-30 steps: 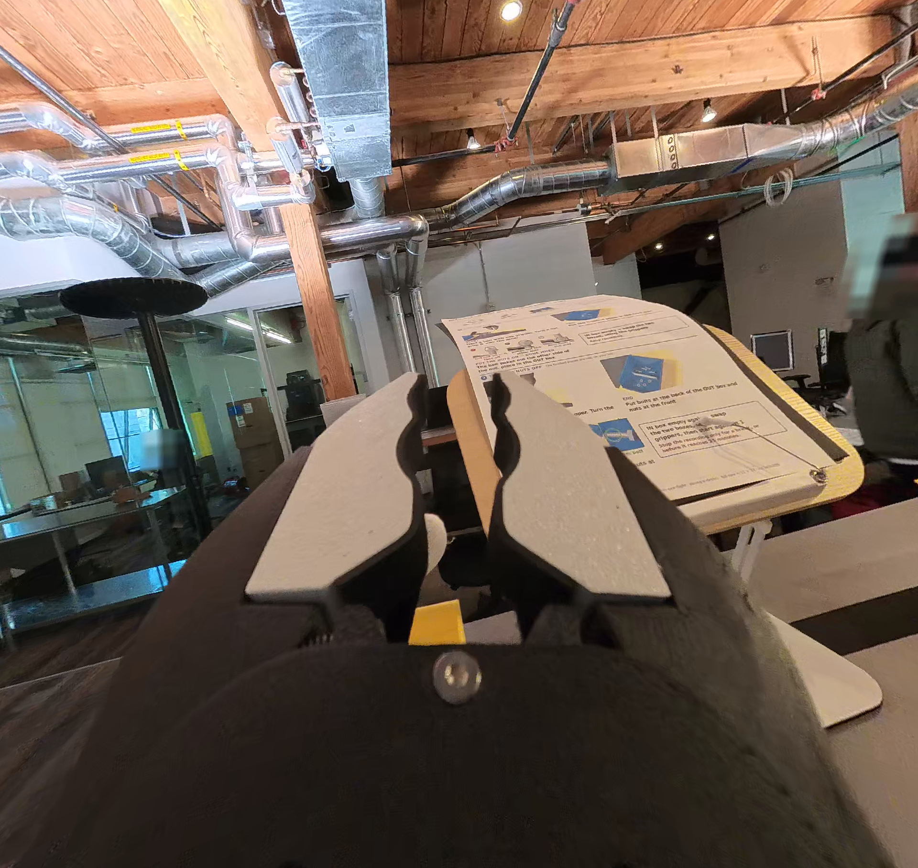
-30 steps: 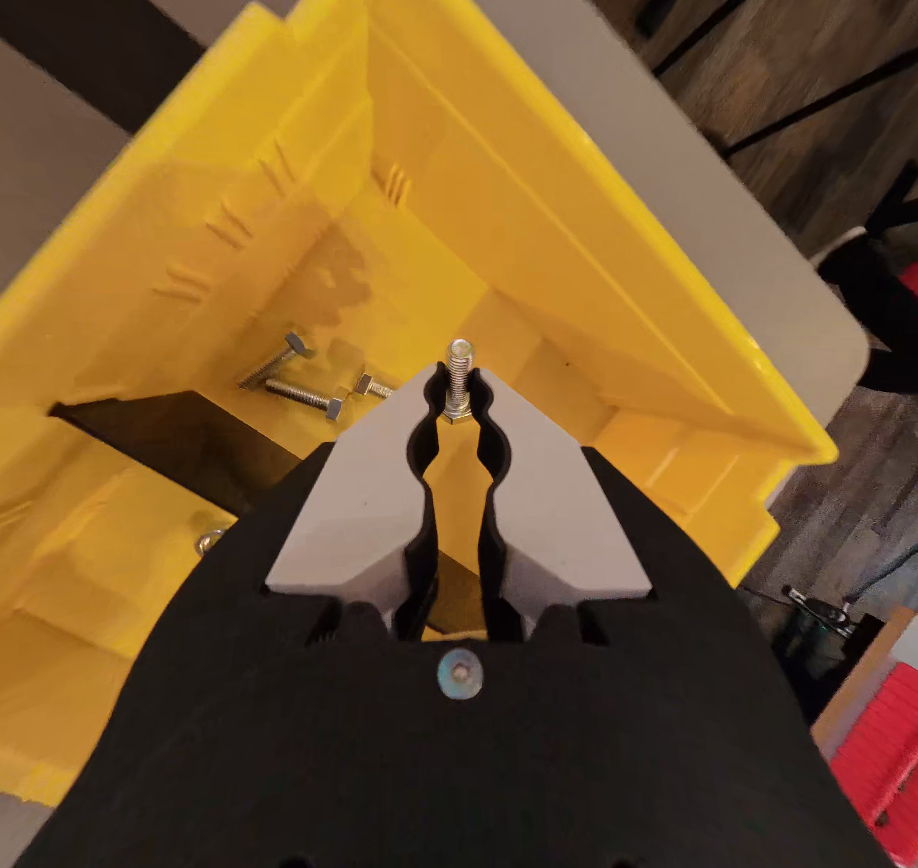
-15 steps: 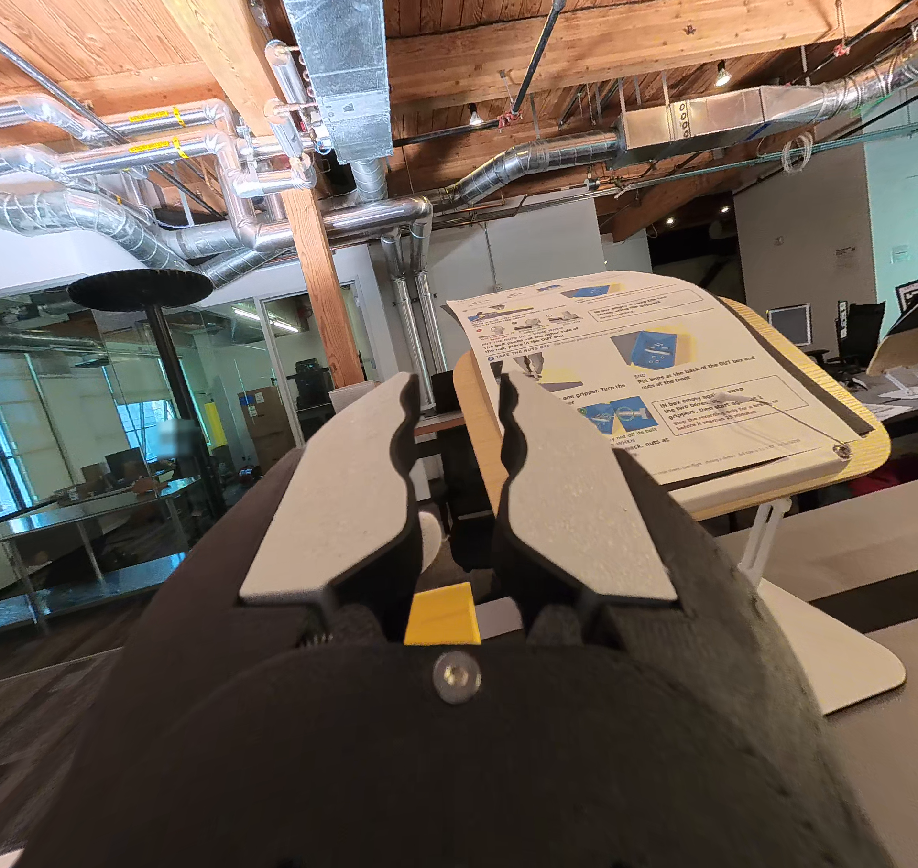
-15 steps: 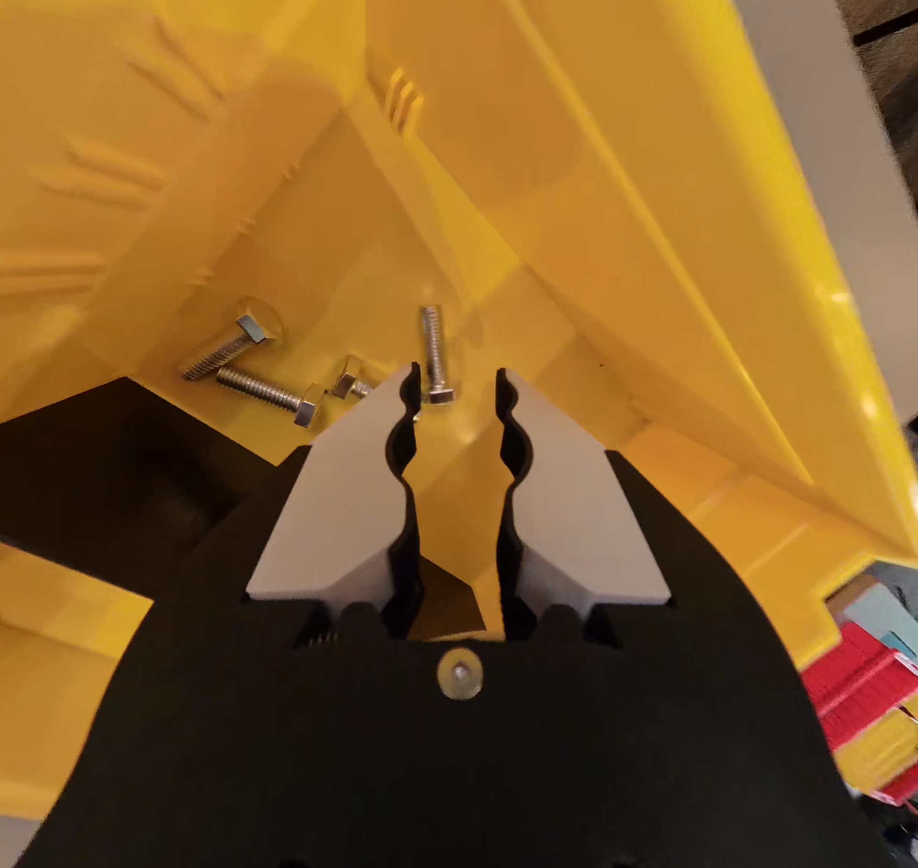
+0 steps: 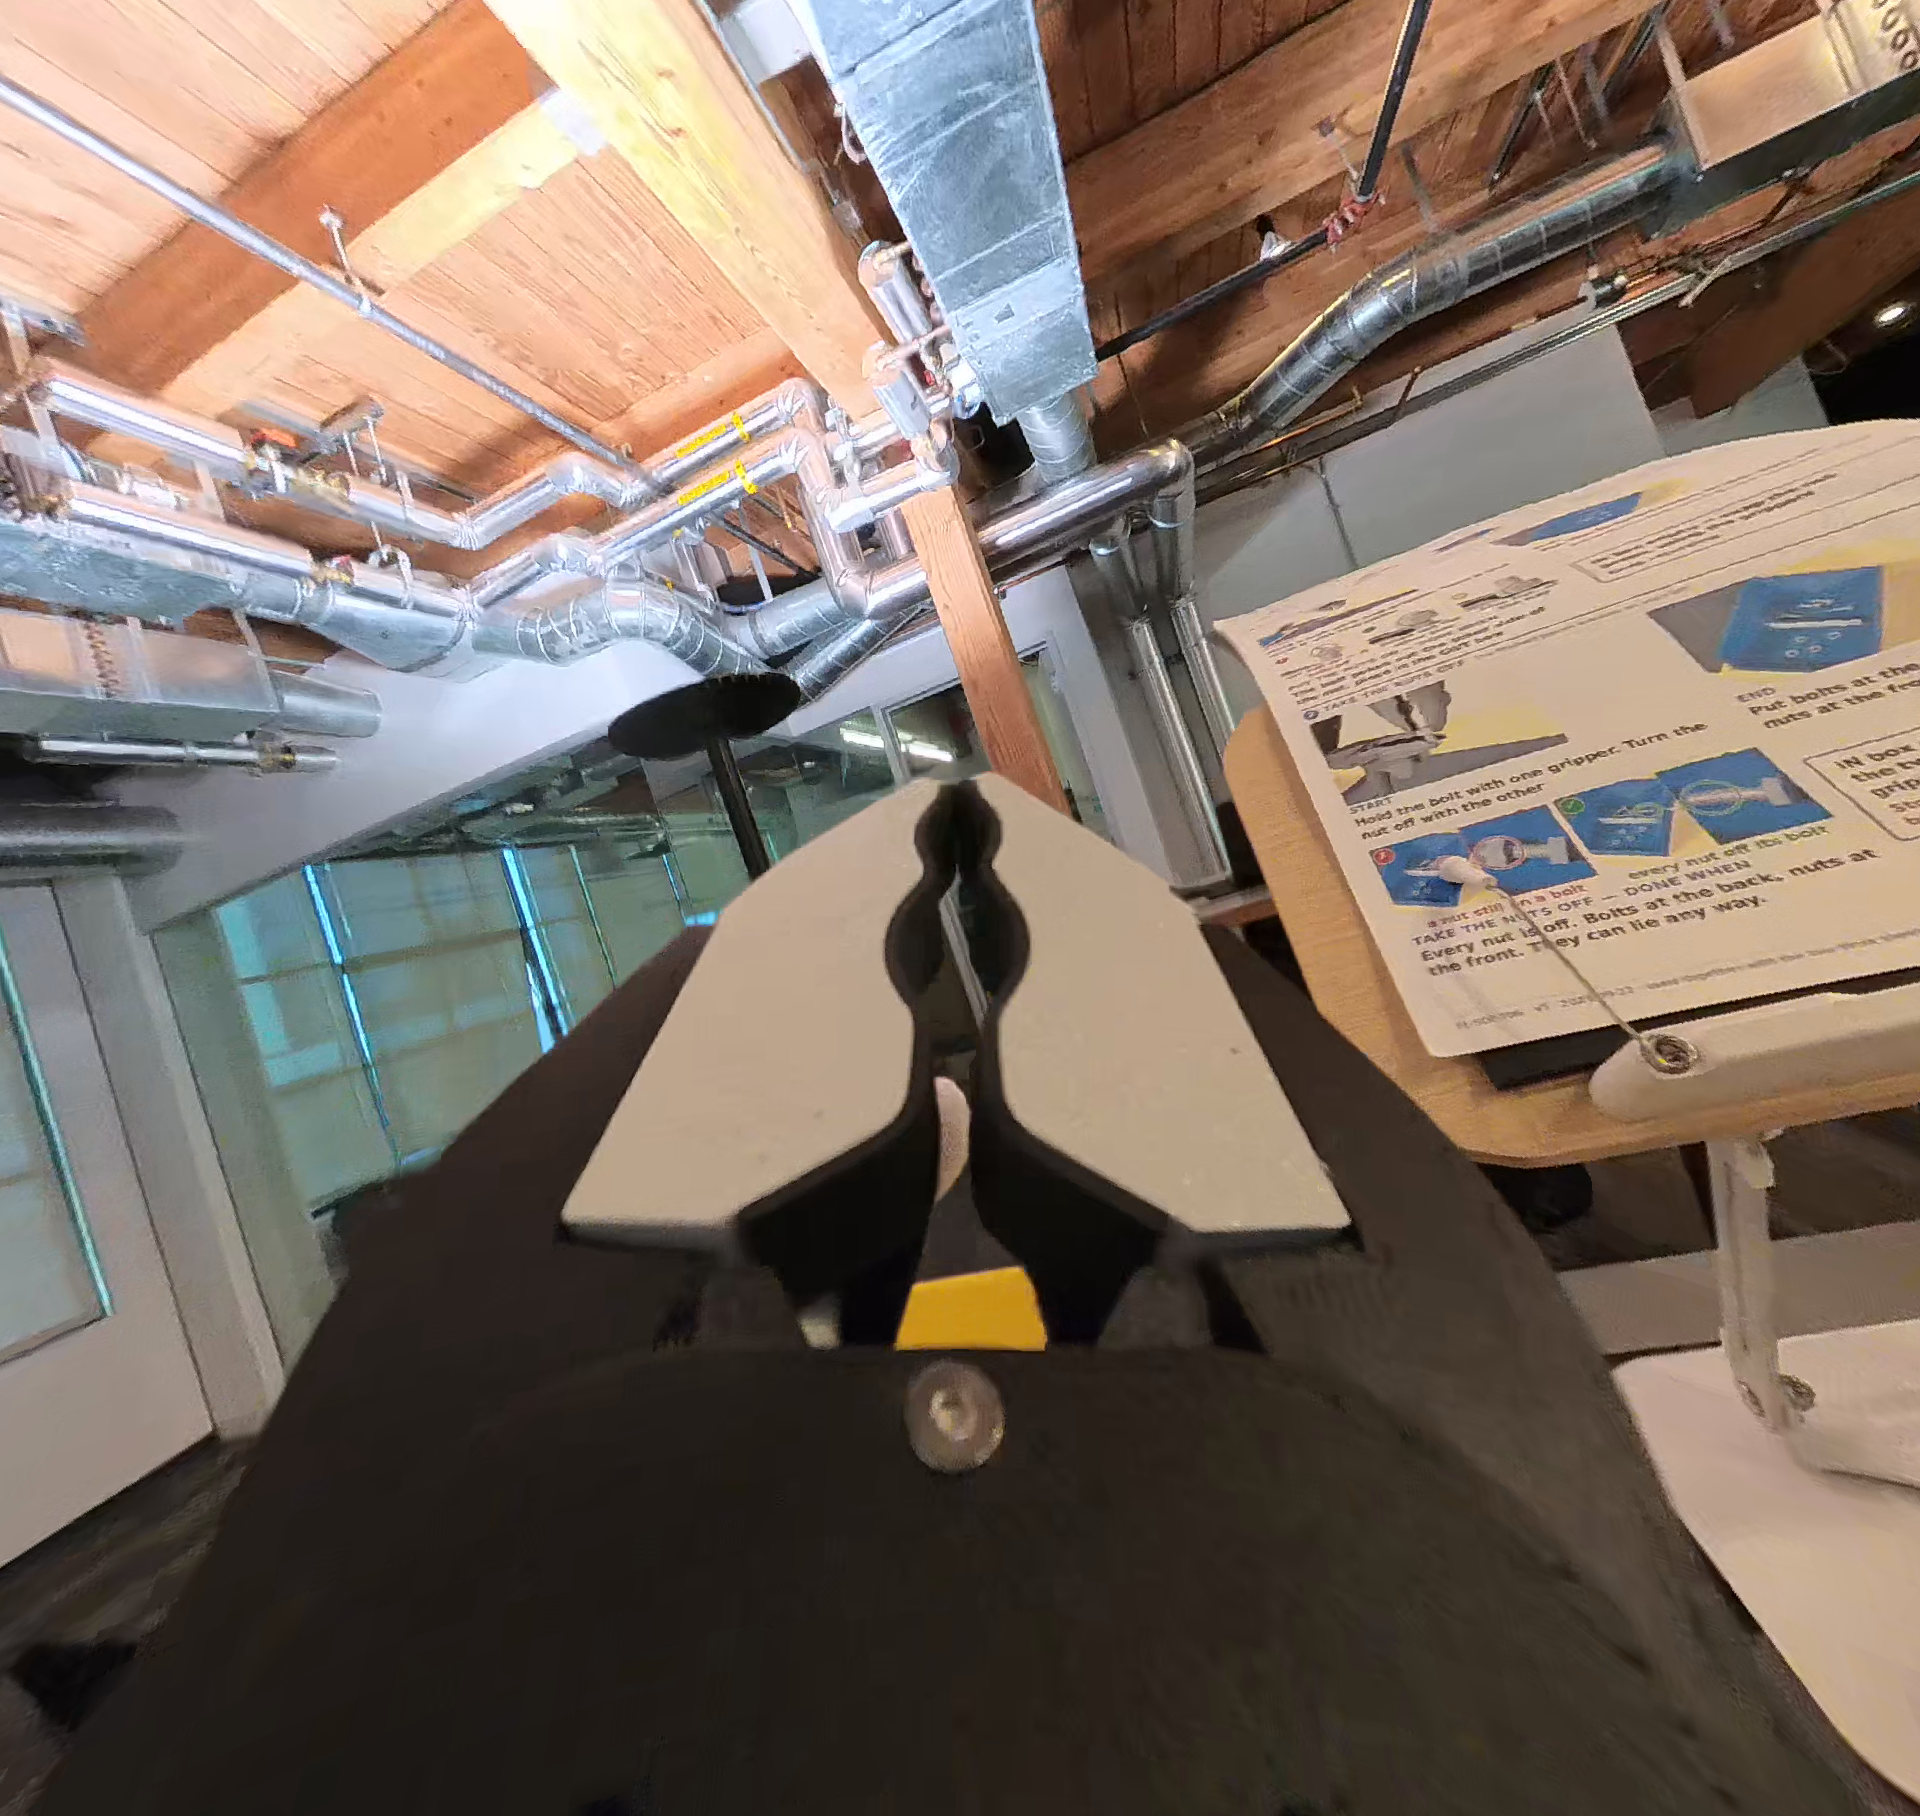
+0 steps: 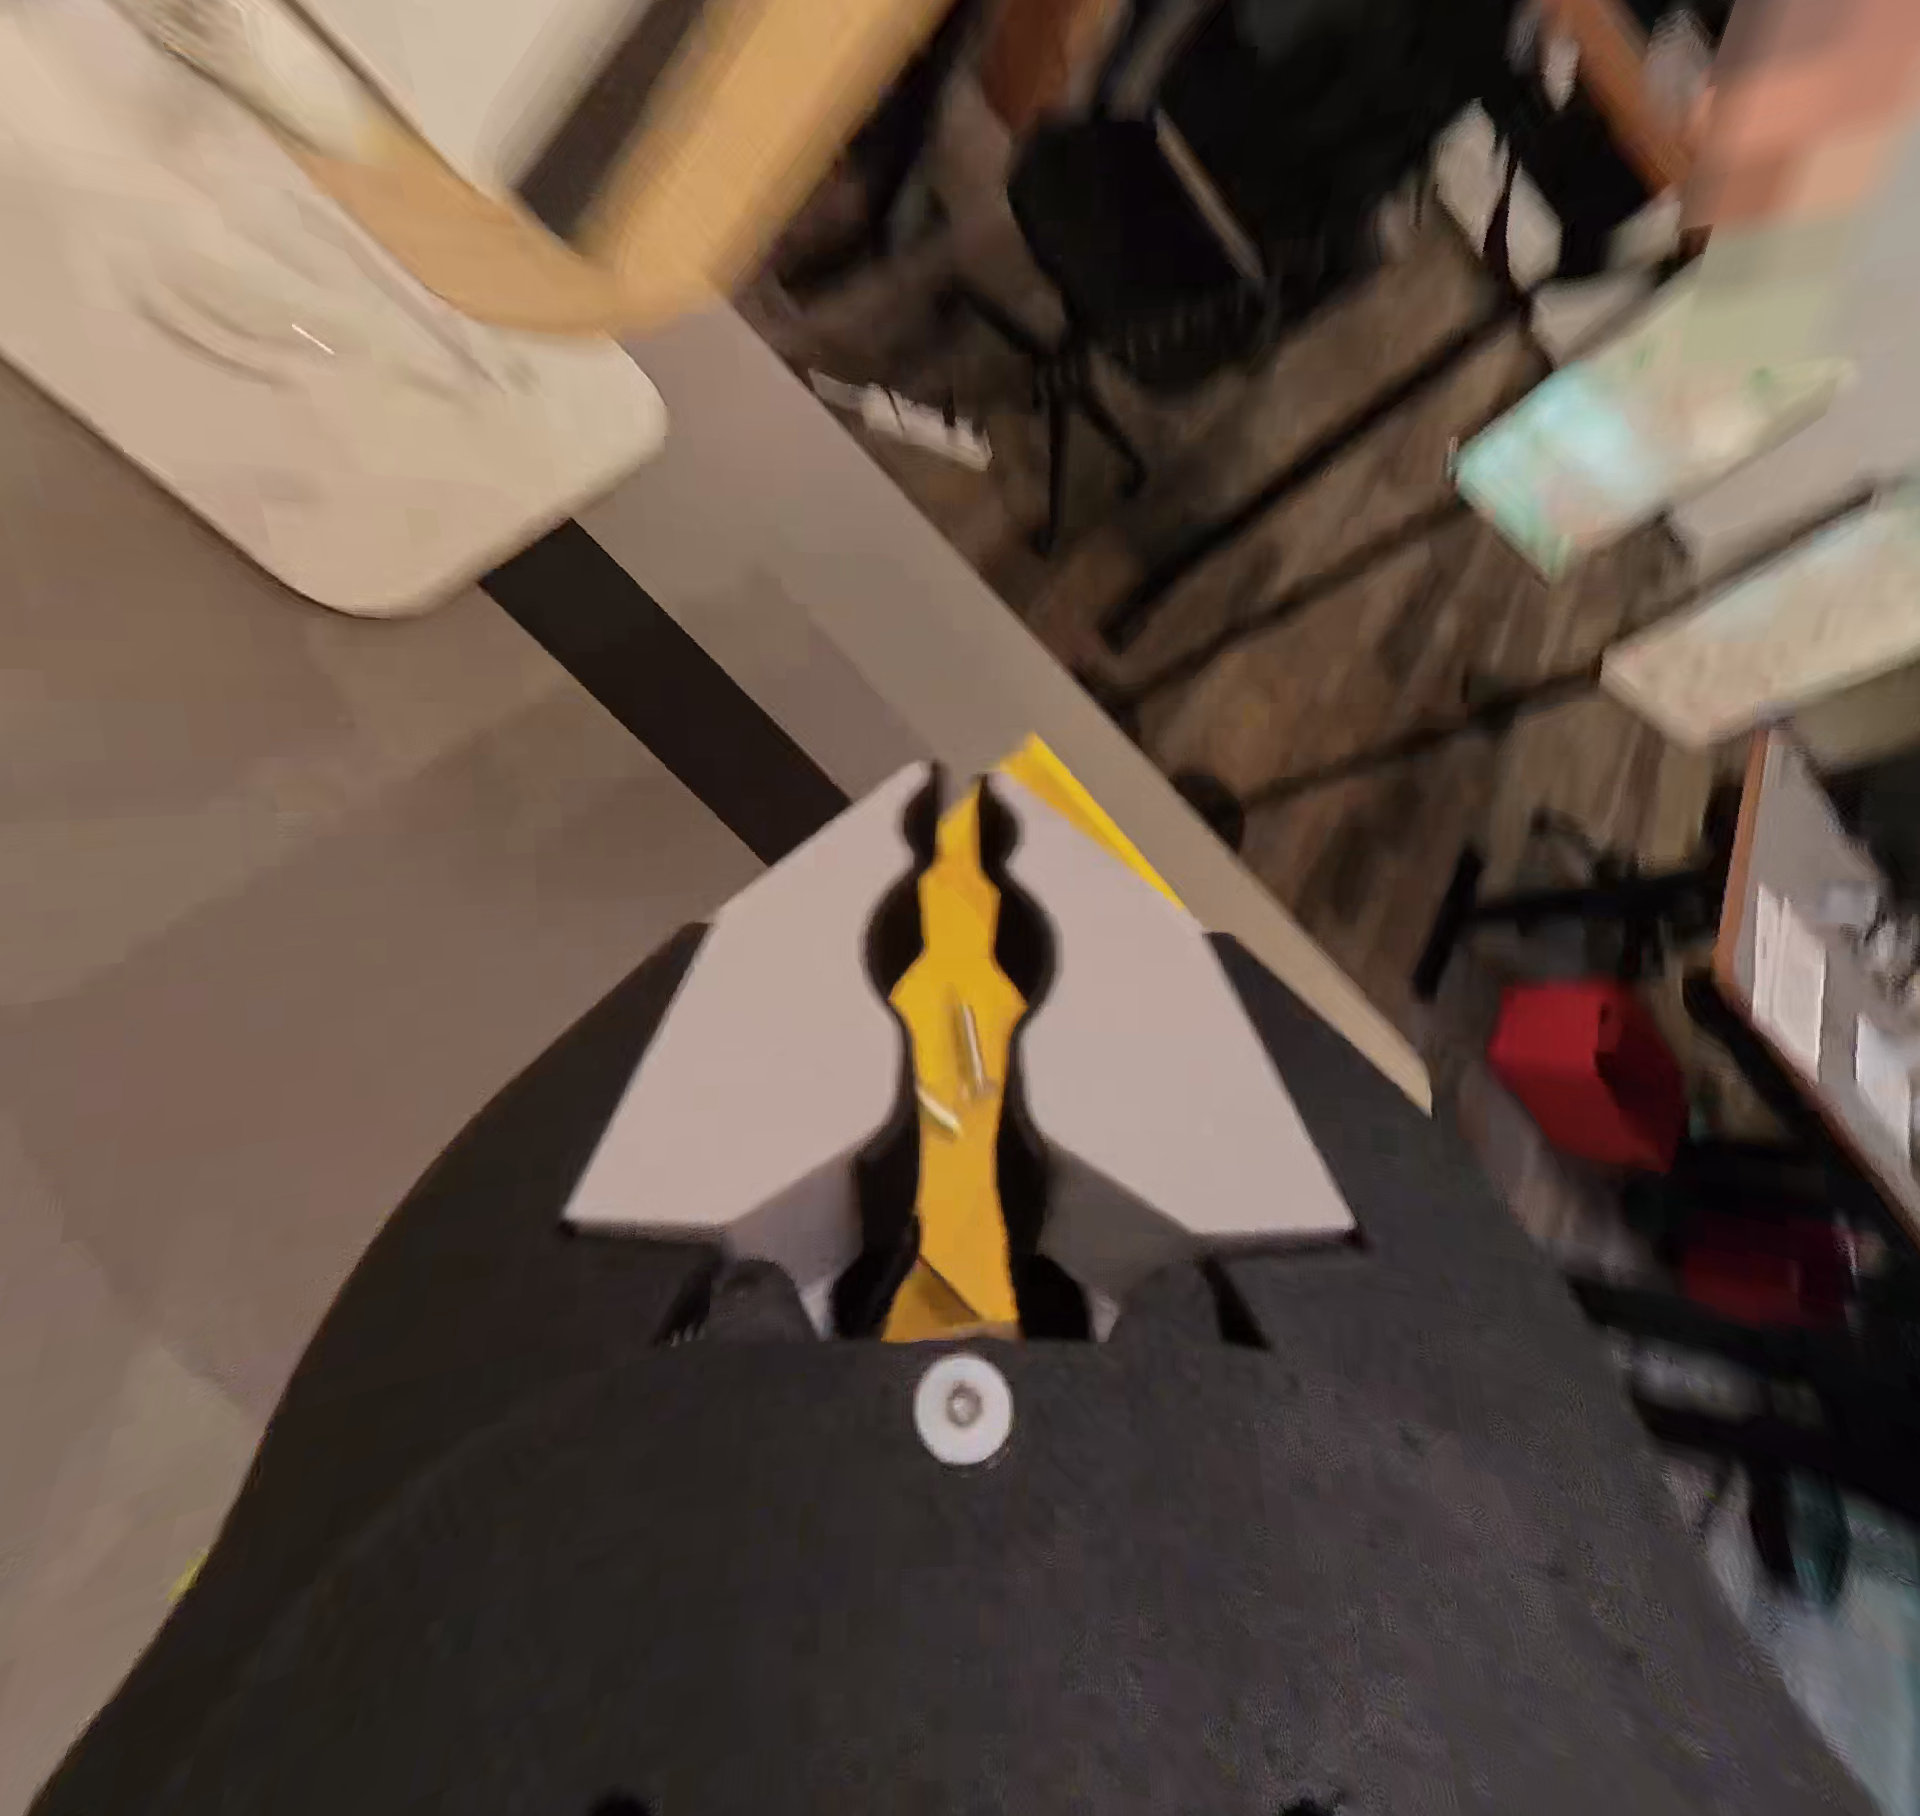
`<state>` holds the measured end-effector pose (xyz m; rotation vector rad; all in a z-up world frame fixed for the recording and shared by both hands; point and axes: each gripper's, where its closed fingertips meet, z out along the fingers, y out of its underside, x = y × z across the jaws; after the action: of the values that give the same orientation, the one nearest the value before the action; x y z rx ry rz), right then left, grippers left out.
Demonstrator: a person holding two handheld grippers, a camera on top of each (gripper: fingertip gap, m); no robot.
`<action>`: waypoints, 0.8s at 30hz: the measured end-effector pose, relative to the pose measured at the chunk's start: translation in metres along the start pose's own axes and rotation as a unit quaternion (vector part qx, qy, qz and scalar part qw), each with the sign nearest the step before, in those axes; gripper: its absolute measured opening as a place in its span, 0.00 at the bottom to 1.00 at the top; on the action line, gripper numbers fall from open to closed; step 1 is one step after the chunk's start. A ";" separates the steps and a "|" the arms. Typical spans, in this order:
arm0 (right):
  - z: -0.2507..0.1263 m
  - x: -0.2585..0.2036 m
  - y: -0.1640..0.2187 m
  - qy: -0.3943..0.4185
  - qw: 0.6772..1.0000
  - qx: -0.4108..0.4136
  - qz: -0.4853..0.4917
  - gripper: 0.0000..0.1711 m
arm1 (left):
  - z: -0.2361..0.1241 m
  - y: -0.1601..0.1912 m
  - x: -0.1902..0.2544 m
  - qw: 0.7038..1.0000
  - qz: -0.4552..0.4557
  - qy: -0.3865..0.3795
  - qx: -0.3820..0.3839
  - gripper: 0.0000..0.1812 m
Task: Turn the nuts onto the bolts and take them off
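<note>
Our black left gripper (image 5: 958, 810) is closed and empty; our right gripper (image 6: 958, 781), nearly closed, hovers above silver bolts (image 6: 968, 1047) in the yellow plastic bin (image 6: 956, 935).

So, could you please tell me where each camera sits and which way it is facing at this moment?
Left wrist view: on the left gripper, tilted up toward the ceiling ducts and the instruction sheet on its stand; its own shut fingers show.
Right wrist view: on the right gripper, looking down at the grey table and yellow bin holding bolts; its nearly closed, empty fingers show, much motion blur.
Shared: the wooden stand board and the yellow bin.
</note>
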<state>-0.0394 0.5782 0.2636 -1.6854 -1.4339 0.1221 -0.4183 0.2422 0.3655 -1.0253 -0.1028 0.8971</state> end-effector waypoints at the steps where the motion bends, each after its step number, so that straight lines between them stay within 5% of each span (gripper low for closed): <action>1: -0.010 -0.013 -0.021 -0.005 0.999 0.045 -0.014 0.00 | 0.002 0.004 -0.005 1.000 -0.012 -0.005 -0.013 0.00; 4: -0.052 -0.060 -0.096 -0.025 0.975 0.220 -0.033 0.00 | 0.003 0.005 -0.012 0.999 -0.047 -0.008 -0.017 0.00; 7: -0.081 -0.103 -0.155 -0.030 0.945 0.324 -0.016 0.37 | 0.003 -0.005 -0.007 0.997 -0.080 0.004 -0.002 0.18; 11: -0.095 -0.136 -0.205 0.061 0.904 0.422 -0.039 0.58 | 0.001 -0.023 0.011 0.994 -0.103 0.034 0.015 0.24; 12: -0.098 -0.140 -0.211 0.079 0.892 0.444 -0.028 0.53 | 0.000 -0.026 0.017 0.993 -0.106 0.043 0.018 0.22; 13: -0.105 -0.144 -0.215 0.094 0.877 0.471 -0.016 0.35 | -0.002 -0.031 0.020 0.993 -0.109 0.048 0.025 0.17; 14: -0.111 -0.151 -0.216 0.097 0.861 0.498 -0.012 0.06 | -0.004 -0.035 0.022 0.992 -0.109 0.049 0.034 0.05; 15: -0.114 -0.157 -0.216 0.099 0.853 0.513 -0.013 0.00 | -0.006 -0.037 0.025 0.992 -0.106 0.052 0.034 0.00; 21: -0.105 -0.170 -0.215 0.139 0.846 0.514 -0.030 0.00 | -0.009 -0.038 0.050 0.986 -0.137 0.092 0.020 0.01; 23: -0.111 -0.168 -0.218 0.137 0.835 0.533 -0.011 0.19 | -0.011 -0.040 0.063 0.985 -0.136 0.104 0.021 0.06; 24: -0.111 -0.170 -0.219 0.116 0.836 0.536 -0.004 0.21 | -0.012 -0.041 0.069 0.984 -0.137 0.112 0.021 0.07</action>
<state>-0.1923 0.3609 0.3990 -0.7139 -0.8756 0.5794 -0.3436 0.2728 0.3687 -1.0384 -0.0336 0.5283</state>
